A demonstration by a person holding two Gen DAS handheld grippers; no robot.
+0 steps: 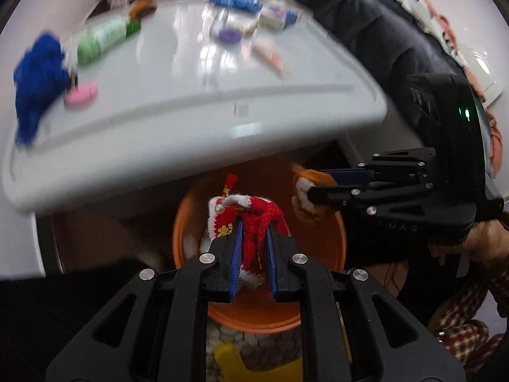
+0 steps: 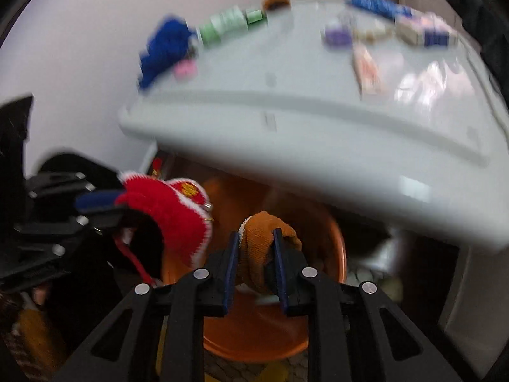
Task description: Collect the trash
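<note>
Both grippers hang over the orange bin (image 1: 318, 312) below the counter (image 1: 191, 133) edge, prob. so each held item drops straight in when released. Left gripper (image 1: 253, 248), lower centre of the left view: jaws narrow, clamped on a red knitted piece (image 1: 254, 219) w/ white trim, gold emblem, small red tassel. It sits above the bin's near-left rim. Right gripper (image 2: 256, 254), lower centre of the right view: jaws narrow, pinching an orange-brown cloth item (image 2: 257, 238), white edge showing, directly over the bin mouth. So 2 items in hand, 1 per gripper, 1 bin.

Bin seems to already hold some whitish stuff at lower left, too dim to name.

Still on the counter, blurred by motion: 1 blue knitted bundle (image 1: 38, 76) far left, 1 pink round thing (image 1: 81, 95) just beside it, 1 green cylinder (image 1: 101, 41), 1 brown item (image 1: 143, 8) at the back, 1 blue pack (image 1: 235, 0) top centre, 1 purple round thing (image 1: 229, 35), 1 pinkish tube (image 1: 270, 57), plus a pale boxy cluster near the blue pack that can't be counted. Judging by that, task is only partly done; several pickups left.
</note>
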